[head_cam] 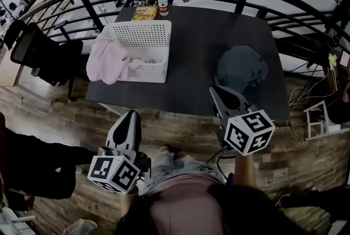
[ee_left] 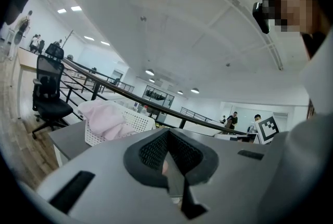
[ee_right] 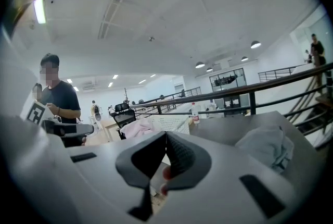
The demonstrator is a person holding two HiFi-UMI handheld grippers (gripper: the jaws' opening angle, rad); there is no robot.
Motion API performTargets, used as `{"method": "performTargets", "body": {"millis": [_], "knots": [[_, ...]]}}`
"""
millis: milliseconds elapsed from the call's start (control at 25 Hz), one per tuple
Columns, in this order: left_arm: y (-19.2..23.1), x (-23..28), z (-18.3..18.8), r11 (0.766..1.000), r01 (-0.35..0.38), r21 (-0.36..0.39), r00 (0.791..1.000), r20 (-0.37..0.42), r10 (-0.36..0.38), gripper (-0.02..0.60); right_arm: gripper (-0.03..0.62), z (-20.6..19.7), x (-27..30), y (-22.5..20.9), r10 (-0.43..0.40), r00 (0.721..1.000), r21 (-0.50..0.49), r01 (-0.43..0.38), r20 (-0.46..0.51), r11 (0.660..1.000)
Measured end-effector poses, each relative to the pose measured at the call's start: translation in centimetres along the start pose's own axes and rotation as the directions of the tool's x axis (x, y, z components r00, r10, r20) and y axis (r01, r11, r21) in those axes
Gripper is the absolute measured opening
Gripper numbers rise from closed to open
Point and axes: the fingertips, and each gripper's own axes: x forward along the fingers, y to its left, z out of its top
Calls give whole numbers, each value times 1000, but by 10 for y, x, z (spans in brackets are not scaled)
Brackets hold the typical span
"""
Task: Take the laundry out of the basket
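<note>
Short of the table's (head_cam: 191,53) near edge, left gripper (head_cam: 129,116) and right gripper (head_cam: 216,92) are both pressed together and empty; pink laundry (head_cam: 109,62) spills over the white basket's (head_cam: 153,71) left wall, ahead of the nearer left gripper.

- Table (head_cam: 191,59): dark grey top, rectangular, set against a black railing.
- White basket (head_cam: 151,71): perforated walls, on the table's left part.
- Pink laundry (head_cam: 108,62): partly in the basket, draped over its left rim onto the tabletop.
- Grey-blue garment (head_cam: 240,69): a crumpled heap on the table's right part, well apart from the basket.
- Yellow box (head_cam: 144,12): at the far edge, behind the basket.
- Plastic bottle (head_cam: 162,3): upright, just beside the box.
</note>
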Motion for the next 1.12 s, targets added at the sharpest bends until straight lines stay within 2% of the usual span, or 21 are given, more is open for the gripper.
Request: {"method": "performTargets", "body": {"millis": [480,1120], "knots": [[23,7,7,998,-69,-8,997,24,70,-2,17,5,40,10,89,996,-25,-89,-22,996],[94,56,36,1000,-24,-4,1000,-15,24,-2,17,16,119,29,62,997,-14,-63,-44,998]]}}
